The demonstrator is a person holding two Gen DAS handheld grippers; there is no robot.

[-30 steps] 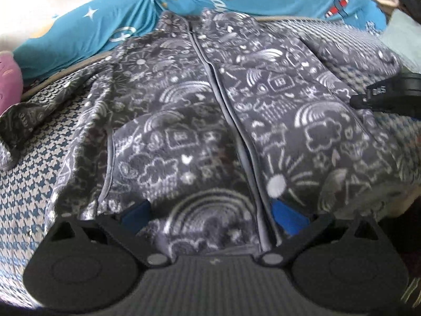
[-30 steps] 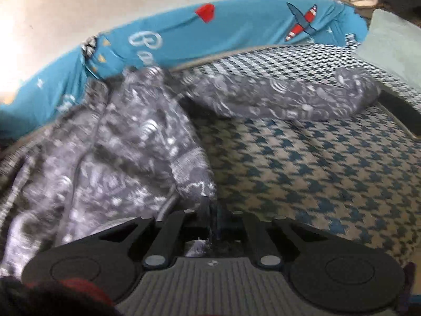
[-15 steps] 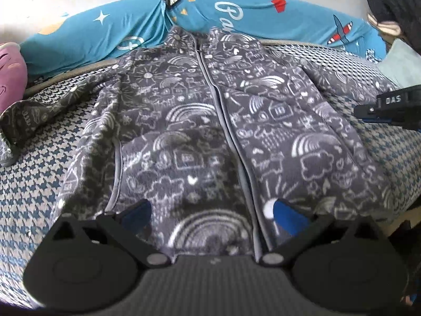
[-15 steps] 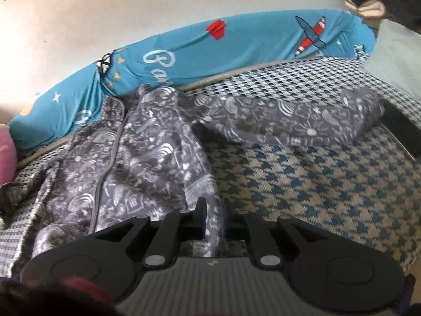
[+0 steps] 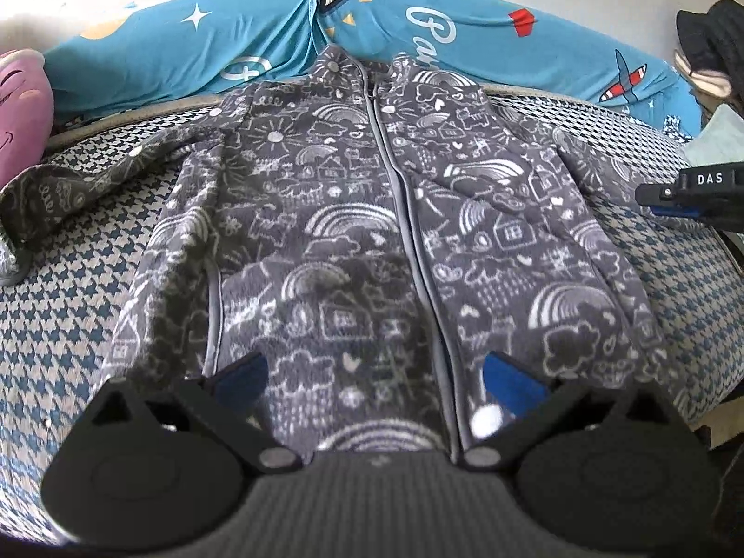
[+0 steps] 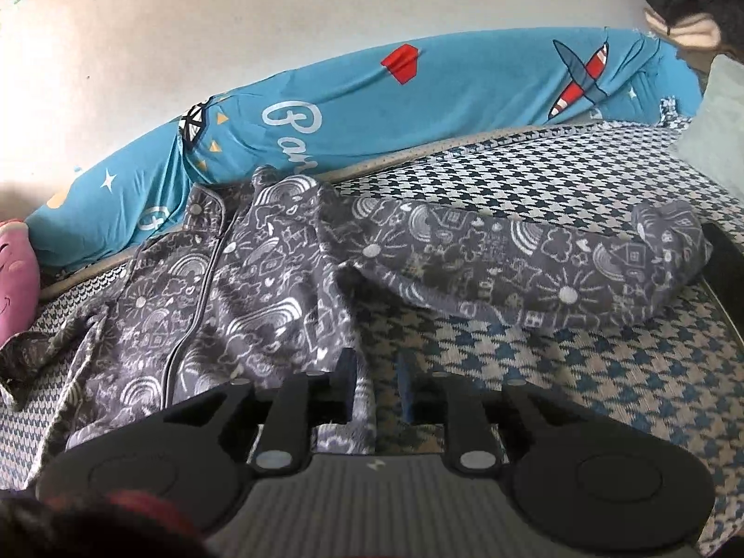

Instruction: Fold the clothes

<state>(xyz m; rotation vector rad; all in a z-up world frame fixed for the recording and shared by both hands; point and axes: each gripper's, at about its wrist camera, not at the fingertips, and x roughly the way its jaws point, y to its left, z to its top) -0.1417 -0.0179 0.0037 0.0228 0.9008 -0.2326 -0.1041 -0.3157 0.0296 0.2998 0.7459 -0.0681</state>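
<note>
While left hand-held gripper [image 5: 374, 383] gapes over jacket [image 5: 372, 232], right hand-held gripper [image 6: 375, 383] narrow, hem betw. fingers.

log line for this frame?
step: pre-fold | jacket: flat, zipped | left gripper: open over hem | right gripper: narrow gap, at right edge

A bed [image 5: 69, 307] in blue-and-cream houndstooth cover stood against a plain pale wall [image 6: 325, 23], where a long turquoise bolster [image 6: 465, 93] printed with planes lay; daylight brightened the wall's left side
</note>
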